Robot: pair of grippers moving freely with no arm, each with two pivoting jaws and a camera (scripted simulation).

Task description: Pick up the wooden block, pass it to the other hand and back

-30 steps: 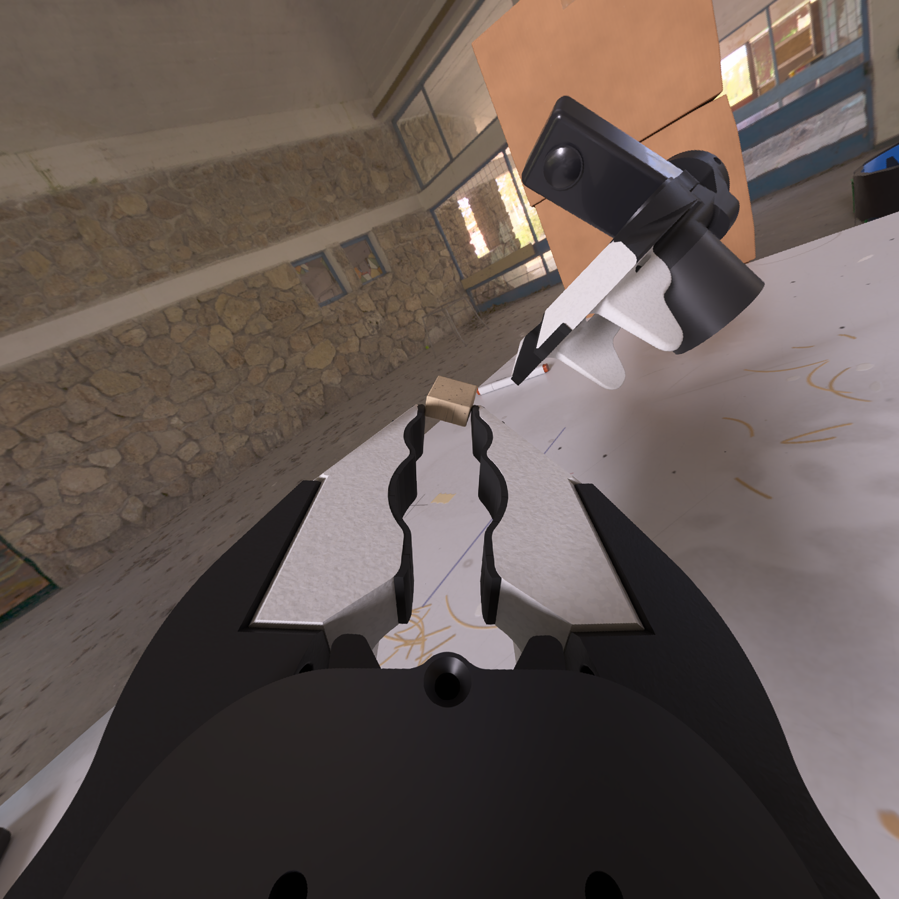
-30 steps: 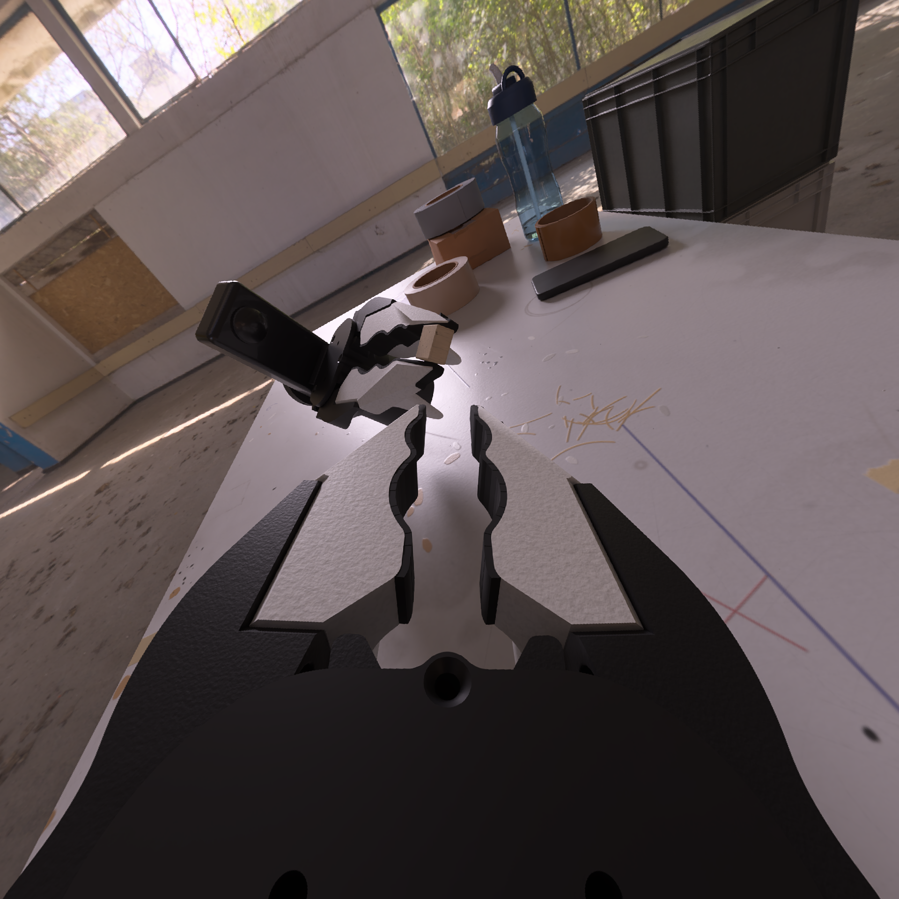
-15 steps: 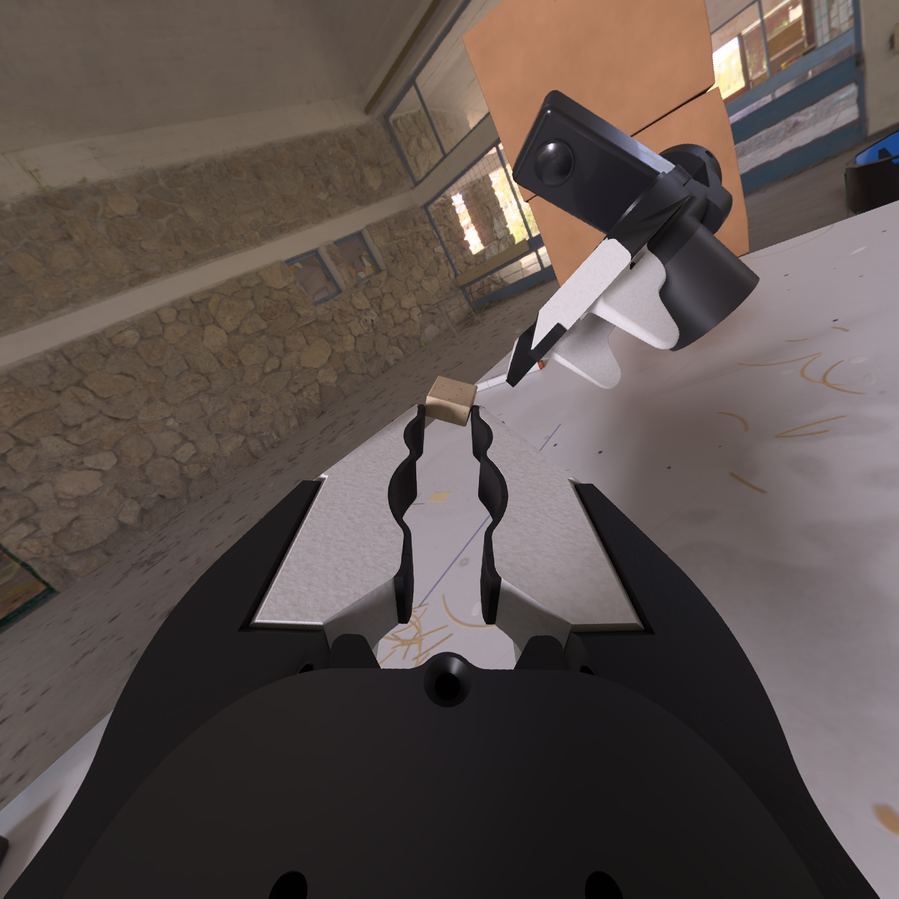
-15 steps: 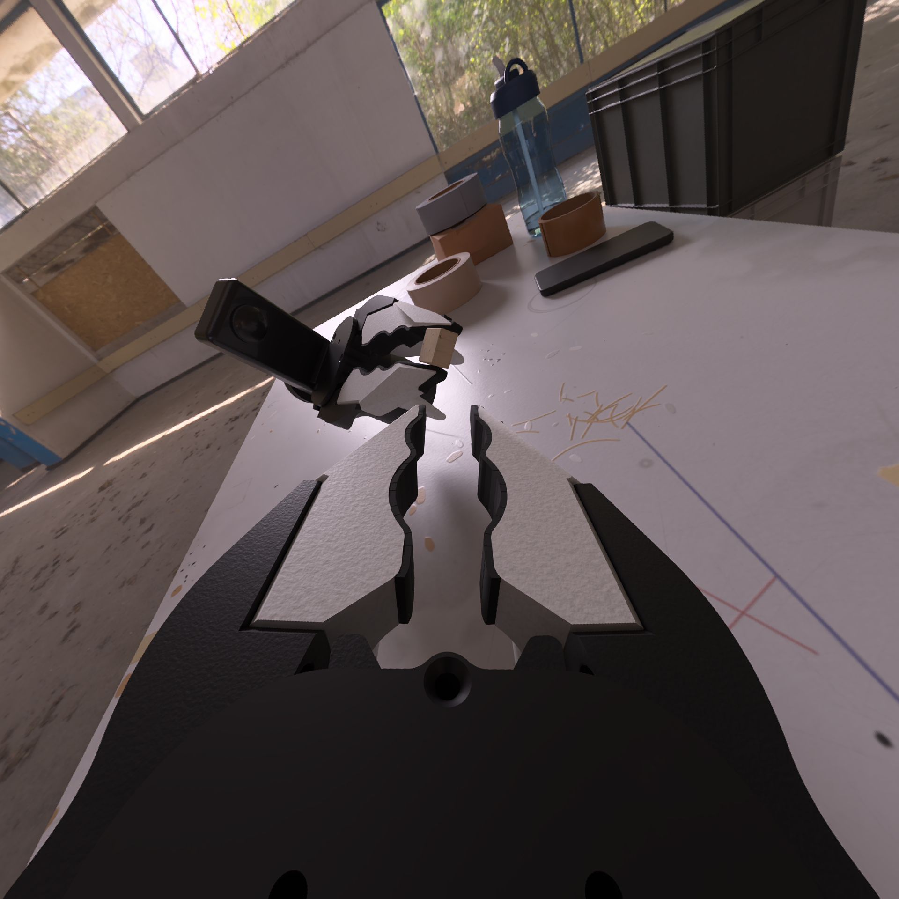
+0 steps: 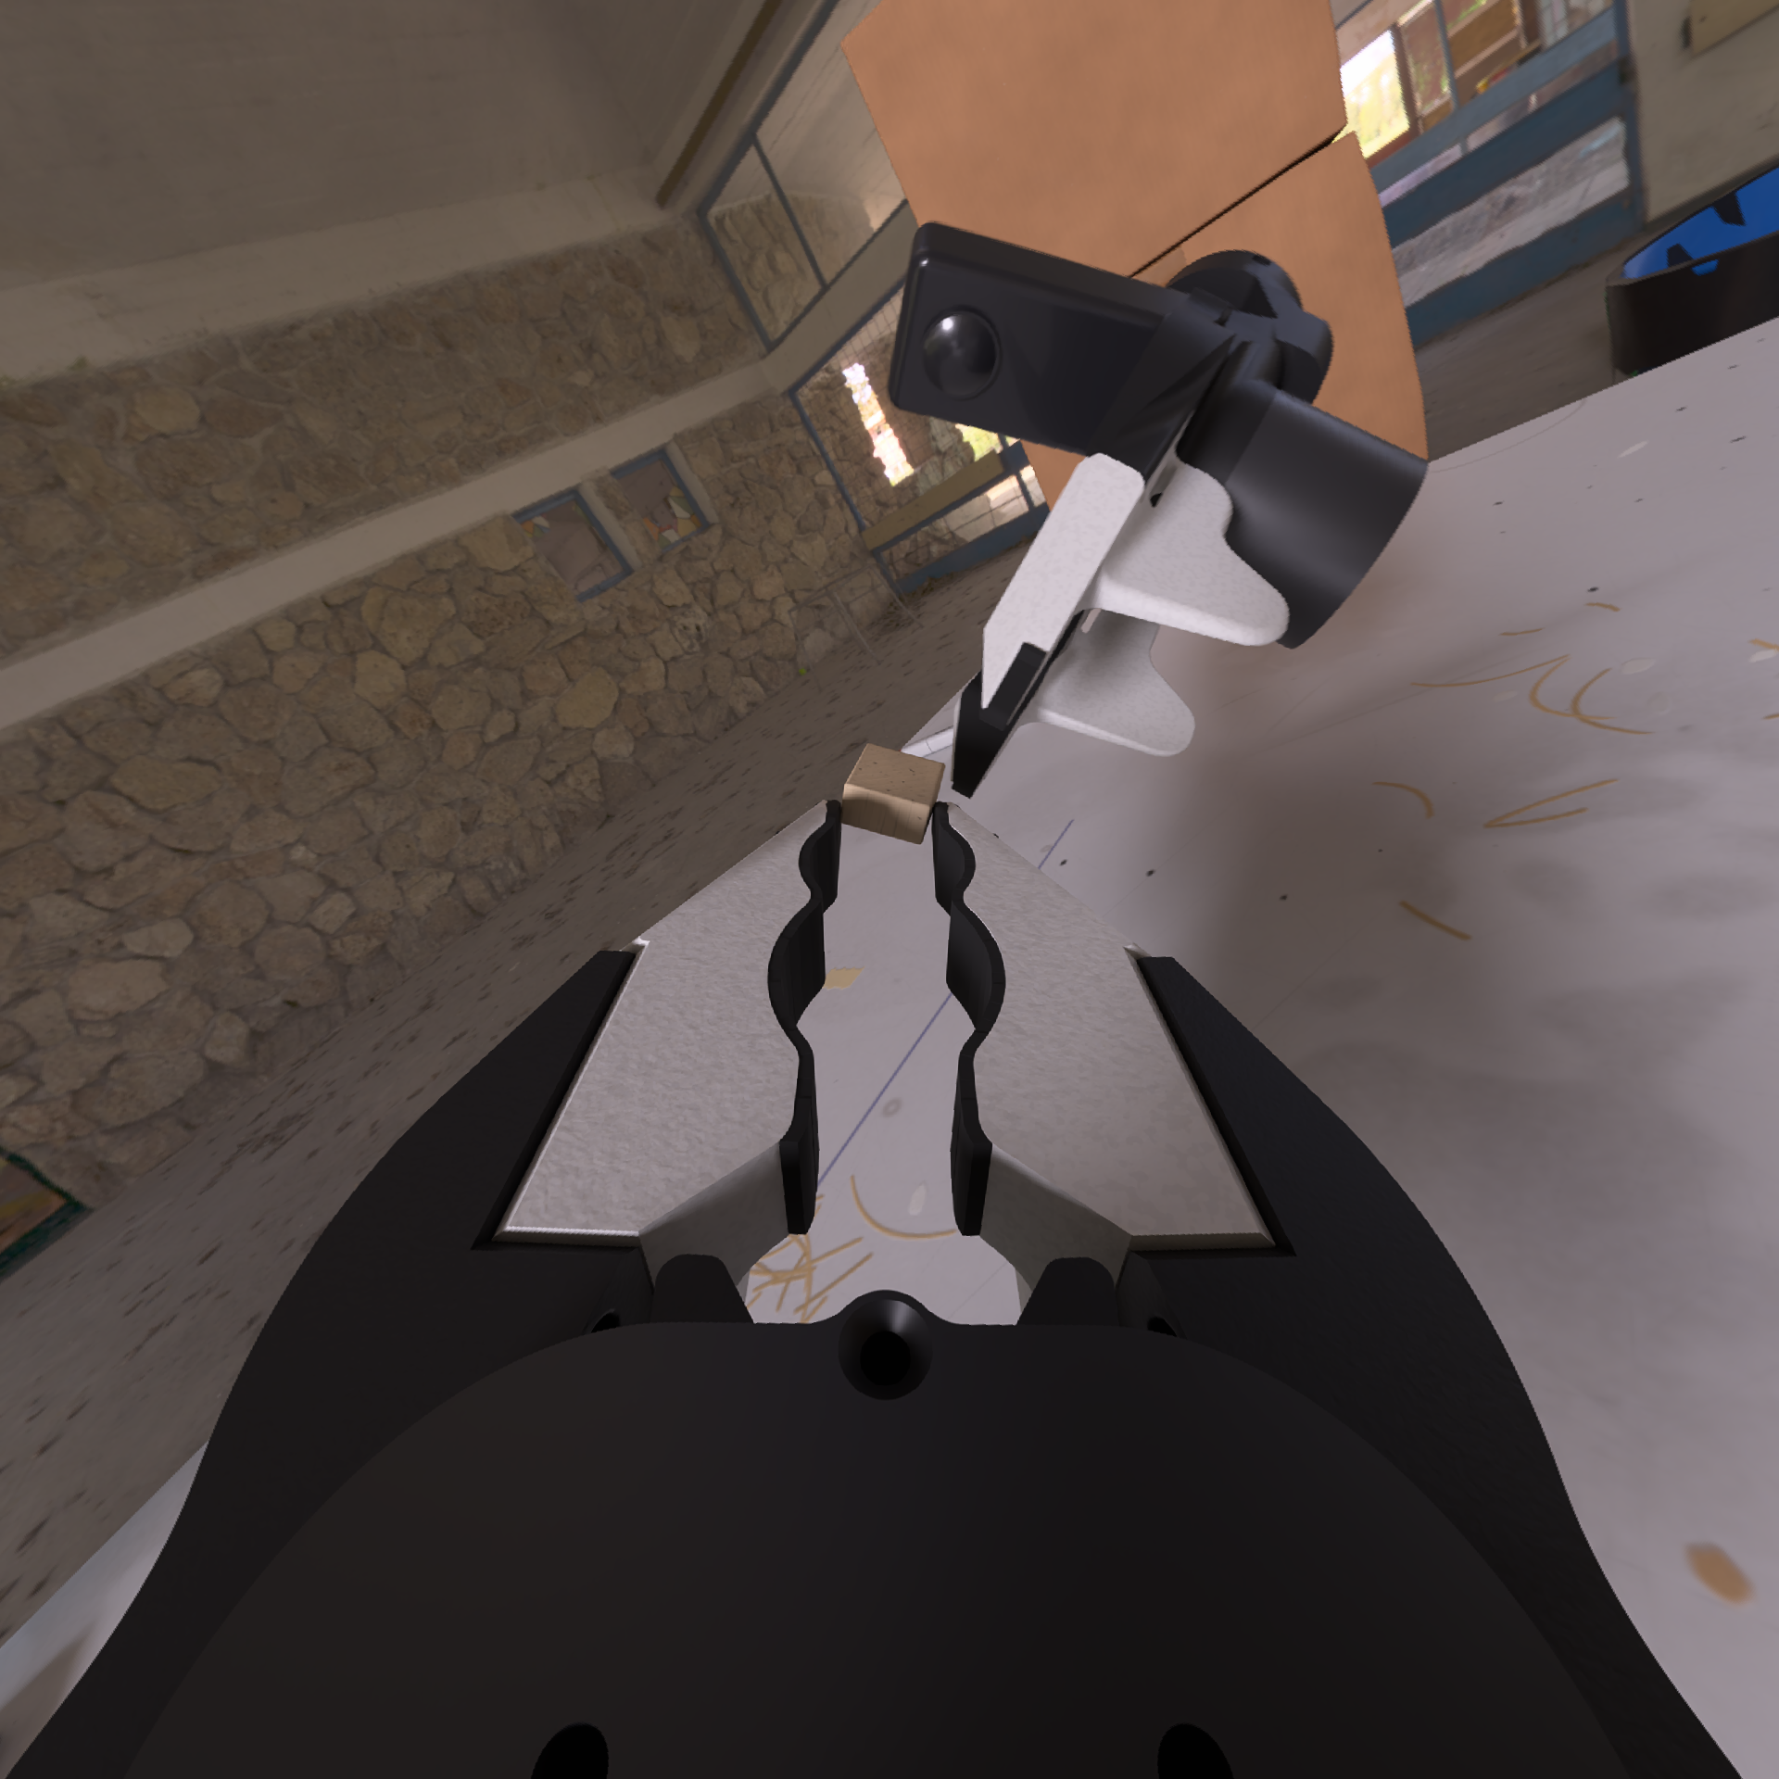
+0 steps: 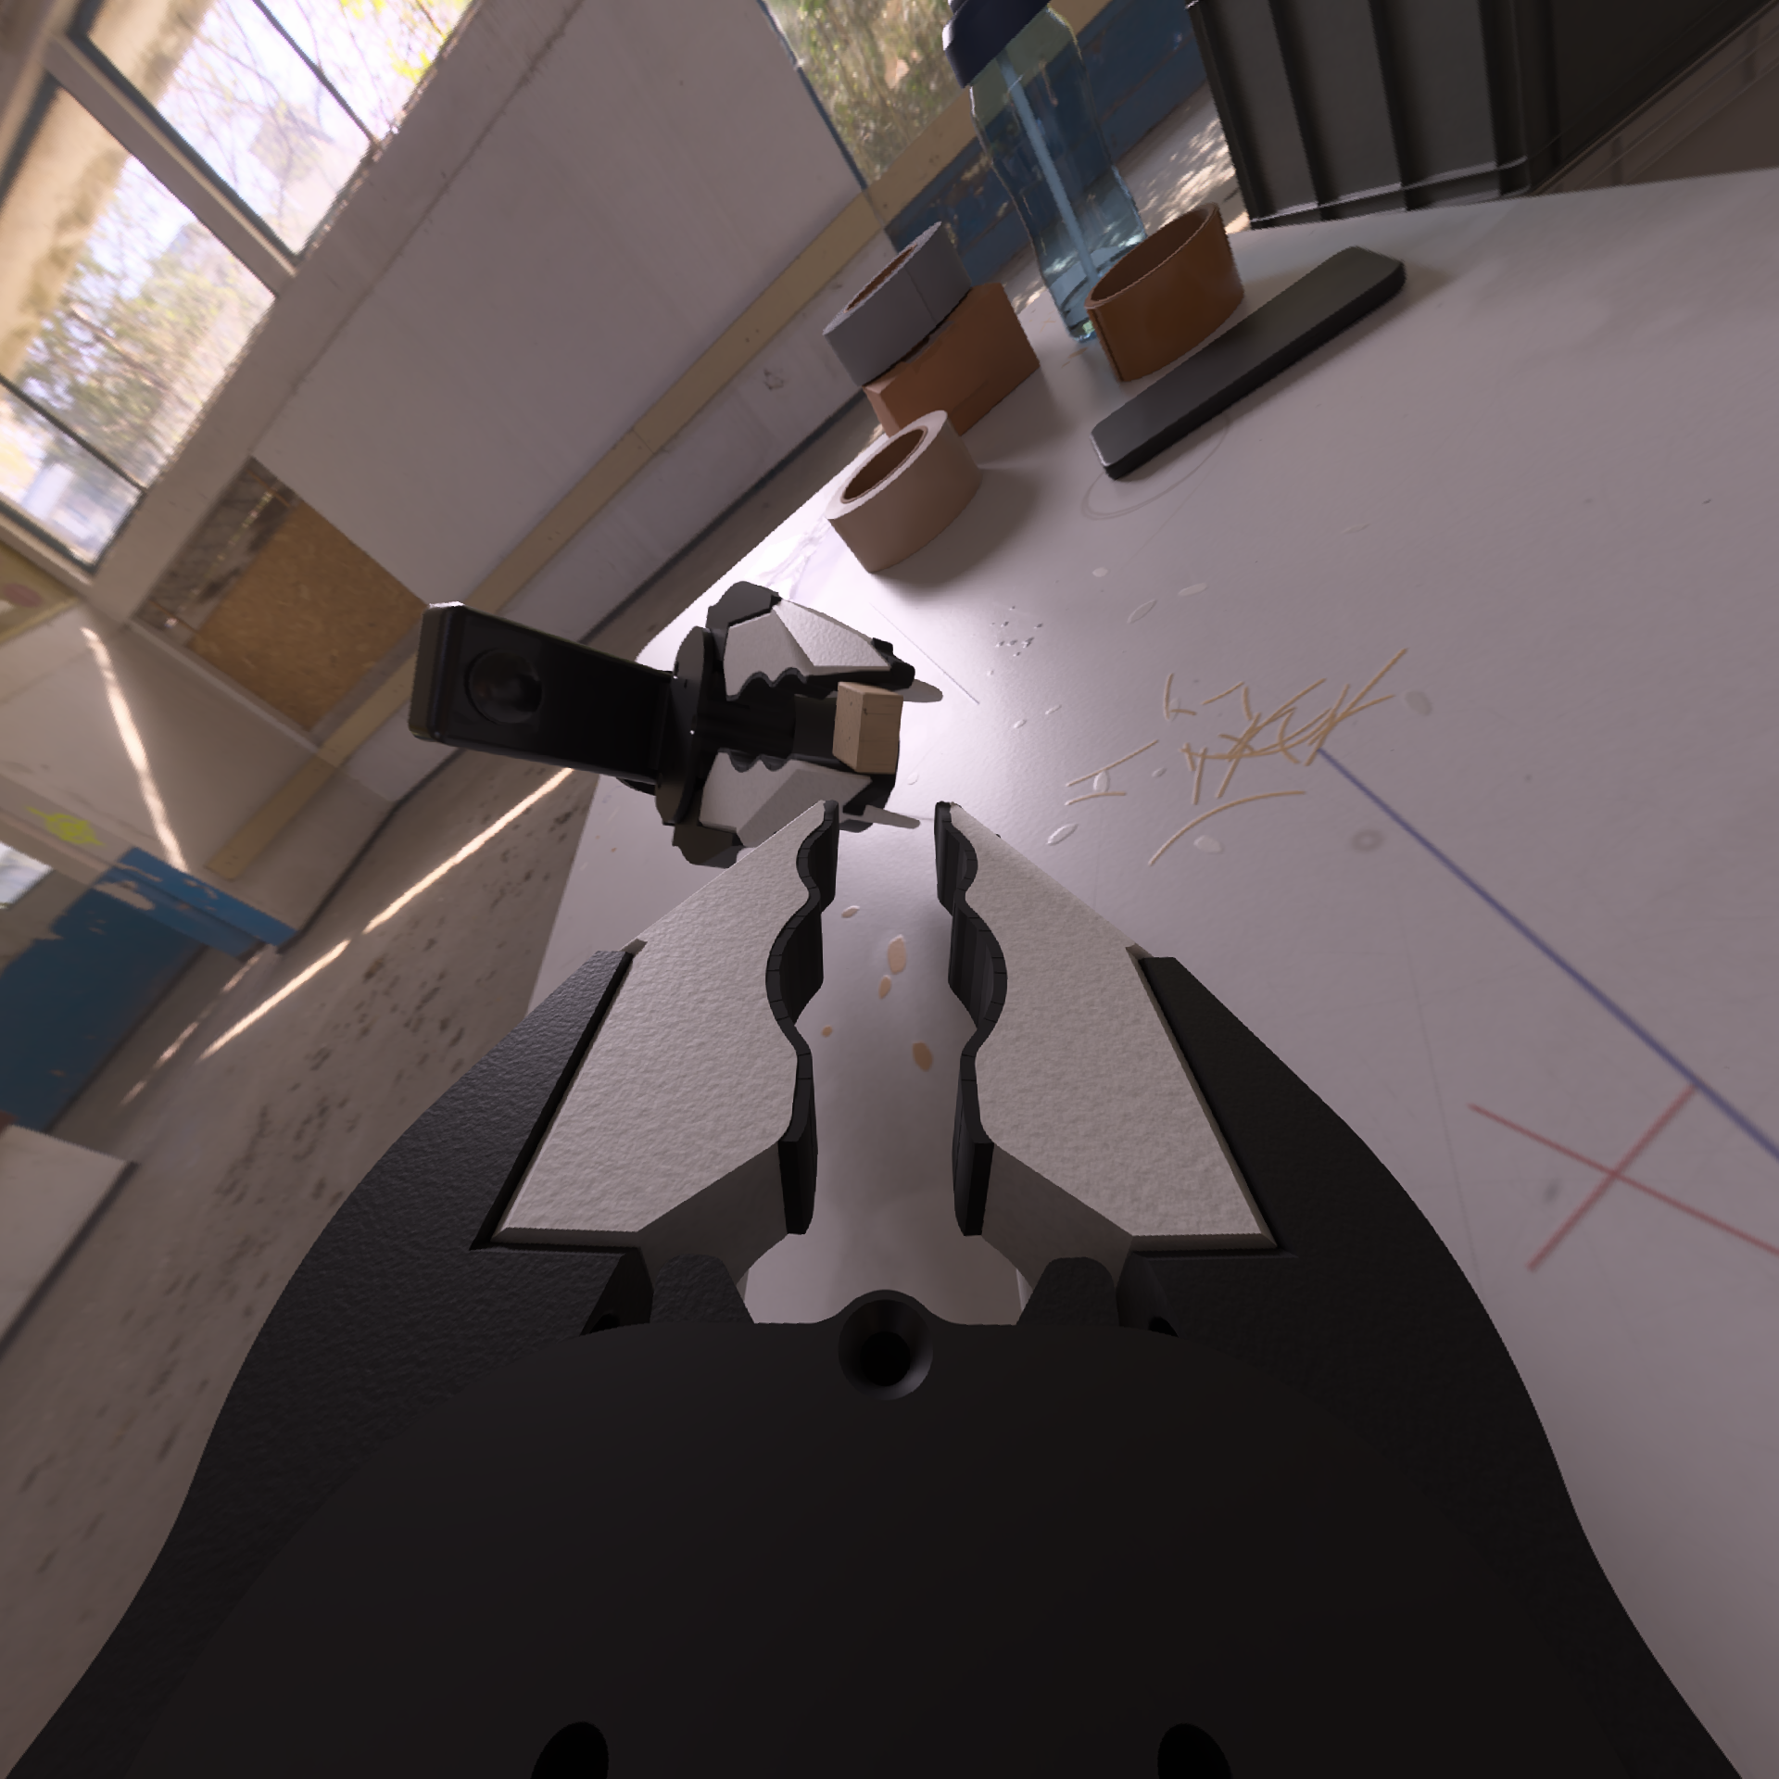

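We see the left claw (image 5: 884, 818) clamped on the wooden block (image 5: 890, 795), which sits pinched between its two fingertips, held up in the air above the white table (image 5: 1444, 1011). The right claw (image 5: 967, 770) comes in from the upper right of the left wrist view, tilted down, with its dark tips just beside the block's right edge — we cannot tell whether they touch it. In the right wrist view, the right claw (image 6: 884, 823) has its fingers parted with a bare gap between them and nothing held, and the left claw (image 6: 871, 741) shows just beyond its tips, lying roughly sideways with the block (image 6: 864, 736) gripped at its end. The block is pale, roughly cube-shaped, and sits a little above and left of the right claw's open gap. Farther back on the table stand a beige tape roll (image 6: 905, 501), a grey roll (image 6: 895, 303) stacked on a brown box (image 6: 963, 371), a blue water bottle (image 6: 1049, 183), a brown ring (image 6: 1165, 294), a flat dark slab (image 6: 1251, 371) and a dark grey crate (image 6: 1492, 96) — all well apart from both claws. Thin wood shavings (image 6: 1251, 746) are scattered on the table to the right, near a blue line (image 6: 1540, 953) and a red cross mark (image 6: 1617, 1174).
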